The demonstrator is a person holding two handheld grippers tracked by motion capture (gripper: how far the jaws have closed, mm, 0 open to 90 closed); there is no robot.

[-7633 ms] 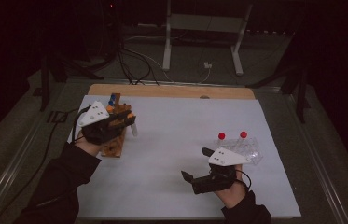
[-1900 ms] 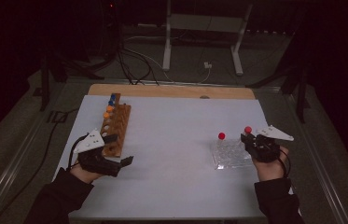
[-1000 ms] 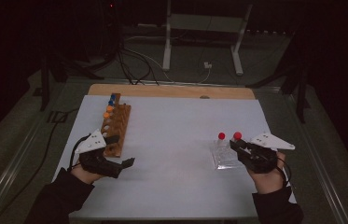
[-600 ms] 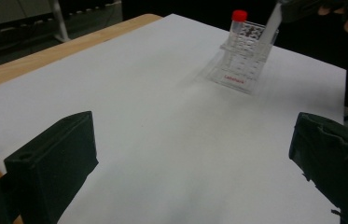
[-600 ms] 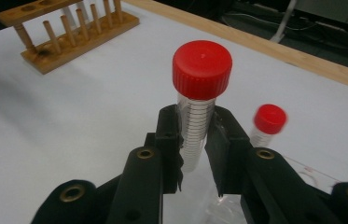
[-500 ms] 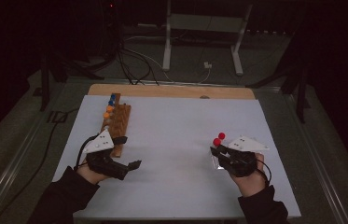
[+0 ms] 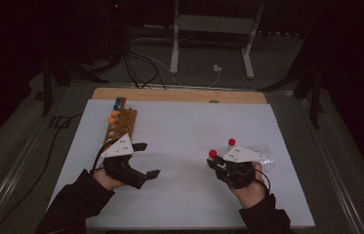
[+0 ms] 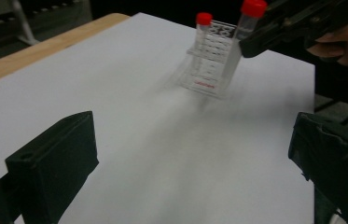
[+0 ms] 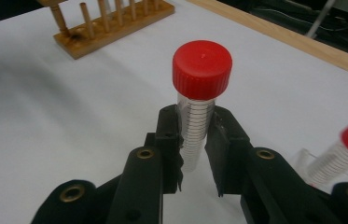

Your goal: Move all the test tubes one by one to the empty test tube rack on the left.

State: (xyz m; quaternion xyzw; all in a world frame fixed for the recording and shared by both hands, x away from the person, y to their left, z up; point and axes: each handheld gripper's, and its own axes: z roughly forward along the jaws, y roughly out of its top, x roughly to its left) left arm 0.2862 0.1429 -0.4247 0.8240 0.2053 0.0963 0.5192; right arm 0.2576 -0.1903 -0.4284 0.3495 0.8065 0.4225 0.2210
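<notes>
High view: white table sheet (image 7: pixel 184 146) over a wooden board. Wooden rack (image 7: pixel 119 124) with orange and blue caps at the sheet's left, just beyond the left gripper (image 7: pixel 149 160), whose jaws stand wide apart with nothing between them. At the right, the right gripper (image 7: pixel 214 165) clamps a red-capped tube (image 7: pixel 212 154); a second red-capped tube (image 7: pixel 232 142) stands just behind it in a clear plastic rack (image 7: pixel 262 155).

Left gripper view: bare sheet between the two black jaws. Farther off, the clear rack (image 8: pixel 209 65), one capped tube in it, the held tube beside it in the other gripper.

Right gripper view: tube (image 9: pixel 198 107) upright, pinched between both jaws below its cap. Wooden rack (image 9: pixel 111 23) well beyond; second tube (image 9: pixel 344 154) tilted at lower right.
</notes>
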